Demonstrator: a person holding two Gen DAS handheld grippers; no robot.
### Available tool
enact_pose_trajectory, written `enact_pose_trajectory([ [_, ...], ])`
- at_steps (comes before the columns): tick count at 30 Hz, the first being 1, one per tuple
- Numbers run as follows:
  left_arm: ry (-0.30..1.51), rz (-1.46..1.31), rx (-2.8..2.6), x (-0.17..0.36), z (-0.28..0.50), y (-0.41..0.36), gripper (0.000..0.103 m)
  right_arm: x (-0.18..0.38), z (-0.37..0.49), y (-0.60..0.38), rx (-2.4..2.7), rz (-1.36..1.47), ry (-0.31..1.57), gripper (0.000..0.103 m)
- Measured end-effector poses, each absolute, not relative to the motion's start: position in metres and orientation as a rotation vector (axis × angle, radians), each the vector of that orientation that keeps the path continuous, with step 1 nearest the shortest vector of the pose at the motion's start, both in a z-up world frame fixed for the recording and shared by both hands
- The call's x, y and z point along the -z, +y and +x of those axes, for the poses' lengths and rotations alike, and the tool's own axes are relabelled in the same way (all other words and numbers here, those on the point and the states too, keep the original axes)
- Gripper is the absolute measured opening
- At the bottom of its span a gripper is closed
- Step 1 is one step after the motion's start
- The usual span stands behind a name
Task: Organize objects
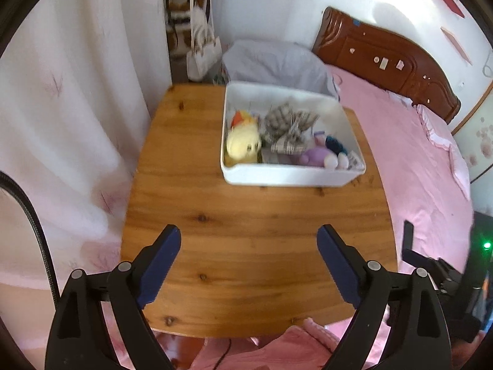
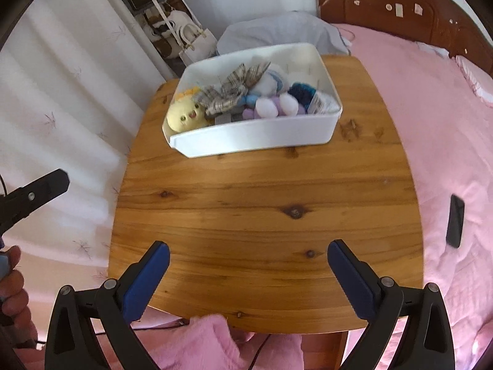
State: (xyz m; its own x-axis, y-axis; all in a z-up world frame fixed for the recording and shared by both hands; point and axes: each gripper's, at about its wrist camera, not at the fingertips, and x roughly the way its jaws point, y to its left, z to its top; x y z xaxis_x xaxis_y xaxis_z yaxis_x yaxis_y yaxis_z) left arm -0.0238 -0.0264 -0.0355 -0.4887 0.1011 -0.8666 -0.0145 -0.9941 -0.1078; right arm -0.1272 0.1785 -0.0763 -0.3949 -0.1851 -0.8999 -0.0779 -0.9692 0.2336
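A white plastic bin (image 1: 289, 175) (image 2: 255, 138) stands at the far right of a wooden table (image 1: 231, 222) (image 2: 262, 203). It holds a yellow plush chick (image 1: 242, 143) (image 2: 185, 115), a plaid fabric bow (image 1: 286, 123) (image 2: 231, 92), a purple plush toy (image 1: 320, 155) (image 2: 274, 106) and blue yarn (image 2: 303, 91). My left gripper (image 1: 249, 234) is open and empty above the table's near part. My right gripper (image 2: 249, 249) is open and empty above the near edge. Both are well short of the bin.
A pink bed (image 2: 446, 141) with a brown wooden headboard (image 1: 388, 58) lies to the right. A dark phone (image 2: 455, 220) rests on it. White curtains (image 1: 61, 123) hang at the left. A grey pillow (image 1: 274, 61) lies behind the bin. Pink fabric (image 2: 209, 342) is below the table's edge.
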Motion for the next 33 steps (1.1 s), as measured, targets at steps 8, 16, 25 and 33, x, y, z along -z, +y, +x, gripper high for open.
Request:
enact_pose_trajectory([
  [8,-0.040,-1.450,-2.805,0.008,-0.019,-0.012,0.093,0.019,-0.123,0.196,2.626,1.544,-0.429,0.103],
  [16,-0.005,-1.408,-2.933,0.002,-0.007,-0.010,0.094,-0.016,-0.110,0.181,2.744,1.348,-0.271,0.103],
  [25,0.065,-1.327,-3.007,-0.005,0.002,-0.003,0.098,-0.006,-0.107,0.184,2.760,1.364,-0.270,0.103],
  [33,0.130,-1.324,-2.978,-0.002,0.005,0.006,0.098,0.003,-0.103,0.185,2.744,1.424,-0.295,0.103],
])
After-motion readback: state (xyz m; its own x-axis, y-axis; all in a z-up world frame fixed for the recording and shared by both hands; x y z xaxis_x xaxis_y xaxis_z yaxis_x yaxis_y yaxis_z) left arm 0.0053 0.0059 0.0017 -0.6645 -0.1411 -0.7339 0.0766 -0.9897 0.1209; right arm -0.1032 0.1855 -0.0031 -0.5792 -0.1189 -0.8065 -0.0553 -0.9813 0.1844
